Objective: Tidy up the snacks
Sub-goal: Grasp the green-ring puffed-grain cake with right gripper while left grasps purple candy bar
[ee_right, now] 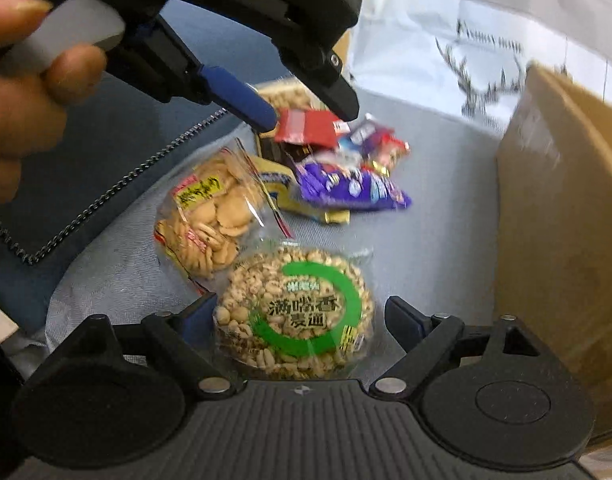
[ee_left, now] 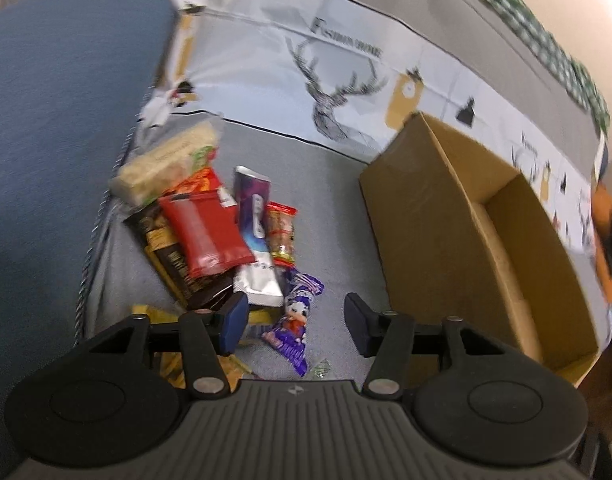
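Round puffed-grain cake pack (ee_right: 296, 316) with a green ring label lies nearest the right wrist camera, on grey cloth (ee_right: 426, 240), between the right gripper (ee_right: 296, 320) fingers; those fingers are spread wide, pads clear of the wrapper. Just behind it, touching, a clear bag of pale round crackers (ee_right: 208, 220). Farther back the snack pile: purple cartoon wrapper (ee_right: 354, 188), yellow pack (ee_right: 282, 188), red pouch (ee_right: 306, 128). Cardboard box (ee_right: 566, 220) stands at right, near the pile.

Left gripper (ee_right: 310, 114) enters this view from upper left, angled down over the pile, held by a person's hand (ee_right: 22, 92); its fingers stand apart, nothing between them.

Left wrist view only: box (ee_left: 478, 232) open-topped, inside looks empty; pile seen from above with red pouch (ee_left: 206, 232) on dark chocolate packs (ee_left: 178, 264), silver-purple pouch (ee_left: 254, 232), purple wrapper (ee_left: 294, 320) below the left gripper (ee_left: 296, 320). Deer-print cloth (ee_left: 346, 80) behind, blue cushion (ee_left: 58, 120) at left. Puffed-grain pack not in this view.
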### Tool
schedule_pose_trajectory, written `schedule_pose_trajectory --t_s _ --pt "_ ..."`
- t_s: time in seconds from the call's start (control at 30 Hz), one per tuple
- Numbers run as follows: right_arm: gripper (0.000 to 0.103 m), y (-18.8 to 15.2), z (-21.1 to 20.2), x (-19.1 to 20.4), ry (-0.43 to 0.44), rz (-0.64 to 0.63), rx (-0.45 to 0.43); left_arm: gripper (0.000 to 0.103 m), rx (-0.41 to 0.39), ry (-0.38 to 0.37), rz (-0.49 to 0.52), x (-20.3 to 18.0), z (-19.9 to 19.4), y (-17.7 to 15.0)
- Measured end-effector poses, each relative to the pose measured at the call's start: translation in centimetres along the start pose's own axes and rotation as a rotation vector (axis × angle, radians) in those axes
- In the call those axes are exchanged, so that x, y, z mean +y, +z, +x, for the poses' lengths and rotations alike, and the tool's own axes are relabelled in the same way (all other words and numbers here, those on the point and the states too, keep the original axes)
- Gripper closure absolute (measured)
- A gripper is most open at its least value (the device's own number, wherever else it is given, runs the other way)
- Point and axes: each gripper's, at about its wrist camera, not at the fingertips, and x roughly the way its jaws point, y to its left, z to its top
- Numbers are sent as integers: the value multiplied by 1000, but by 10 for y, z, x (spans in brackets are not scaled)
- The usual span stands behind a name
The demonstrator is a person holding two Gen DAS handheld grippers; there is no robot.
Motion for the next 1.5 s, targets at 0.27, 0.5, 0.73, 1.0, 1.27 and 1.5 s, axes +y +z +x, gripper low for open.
schedule_pose_trajectory --t_s 0.27,0.5,0.73,1.0,1.27,1.5 --pt "23 1 8 -11 18 32 38 35 96 35 193 -27 42 -1" --pt "23 1 12 -13 13 26 39 93 103 58 187 -18 41 -1" --pt "23 0 11 -14 16 36 36 99 11 -8 -100 32 7 10" --pt "22 0 11 -11 10 22 36 61 39 -61 -21 10 18 10" --pt "22 0 12 -13 16 17 38 63 168 52 145 -19 53 -5" --pt "22 0 12 -13 15 17 38 88 179 53 130 -11 53 -7"
